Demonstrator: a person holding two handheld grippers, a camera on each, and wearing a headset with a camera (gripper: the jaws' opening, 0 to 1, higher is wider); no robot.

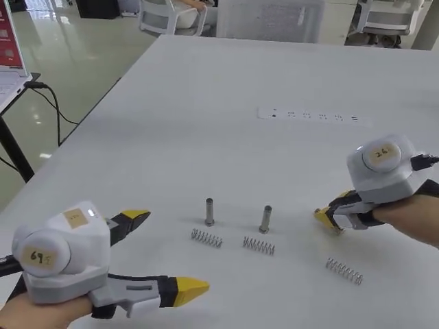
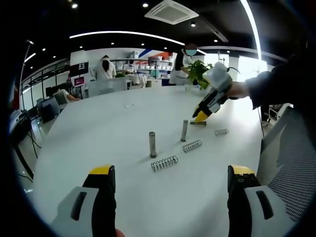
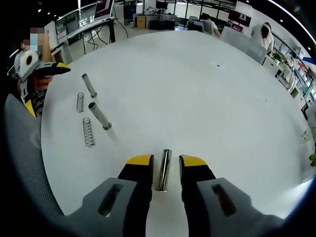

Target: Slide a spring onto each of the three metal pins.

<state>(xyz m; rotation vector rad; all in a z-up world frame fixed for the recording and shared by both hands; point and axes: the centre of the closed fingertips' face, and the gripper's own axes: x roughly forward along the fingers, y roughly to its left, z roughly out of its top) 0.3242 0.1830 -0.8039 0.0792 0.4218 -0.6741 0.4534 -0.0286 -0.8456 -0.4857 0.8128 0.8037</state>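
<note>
Nearest us, our left gripper [image 1: 169,249] hovers low over the table [image 1: 206,103], jaws spread wide and holding nothing. Beyond it the first pin [image 1: 209,211] and second pin [image 1: 265,218] stand upright and bare. The first spring [image 1: 206,238] and second spring [image 1: 258,245] lie just in front of them, and the third spring [image 1: 343,271] lies apart to the right. Our right gripper [image 1: 326,218] has its jaws drawn close on either side of the third pin [image 3: 163,170], which lies flat; we cannot tell whether they actually pinch it. We judge that no spring is threaded yet and that this pin is being picked up. Next comes a firm squeeze, then standing it on its base near the others.
</note>
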